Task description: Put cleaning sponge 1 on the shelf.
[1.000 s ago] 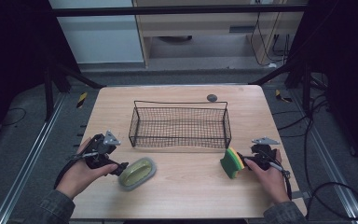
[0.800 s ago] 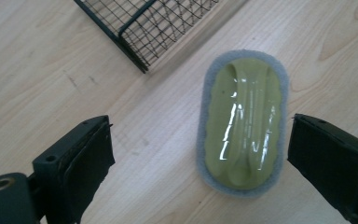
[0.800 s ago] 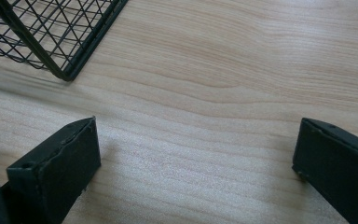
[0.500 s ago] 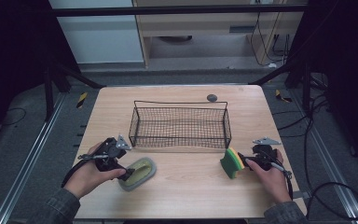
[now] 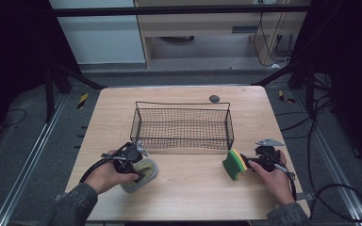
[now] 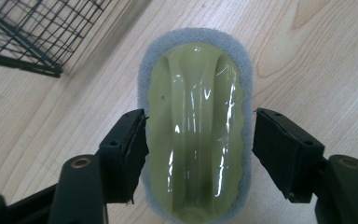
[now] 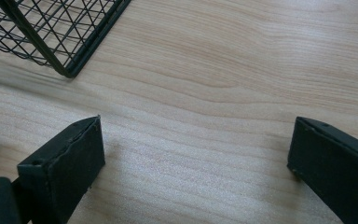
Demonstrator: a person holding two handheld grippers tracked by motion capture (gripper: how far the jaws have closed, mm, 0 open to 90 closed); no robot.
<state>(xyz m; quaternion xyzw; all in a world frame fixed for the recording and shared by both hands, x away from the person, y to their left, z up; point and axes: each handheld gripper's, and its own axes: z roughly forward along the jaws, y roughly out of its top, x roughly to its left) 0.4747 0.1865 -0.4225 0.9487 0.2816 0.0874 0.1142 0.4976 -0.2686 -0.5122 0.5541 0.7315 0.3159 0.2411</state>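
1. My left hand-held gripper (image 6: 198, 154) straddles the handled sponge (image 6: 196, 126), which lies flat on the table (image 5: 188, 188) just in front of the wire basket (image 5: 181, 126). Its jaws have just been closing around it; one pad touches the foam edge, the other stands a little off, so there is no grip yet.
2. I would centre on the glossy handle and close evenly, so the foam does not twist out.
3. My right hand-held gripper (image 7: 193, 158) is spread wide over bare wood, beside the yellow-green sponge (image 5: 234, 165).
4. Since the earlier frame, my left hand has come down over the sponge; the right has kept still.
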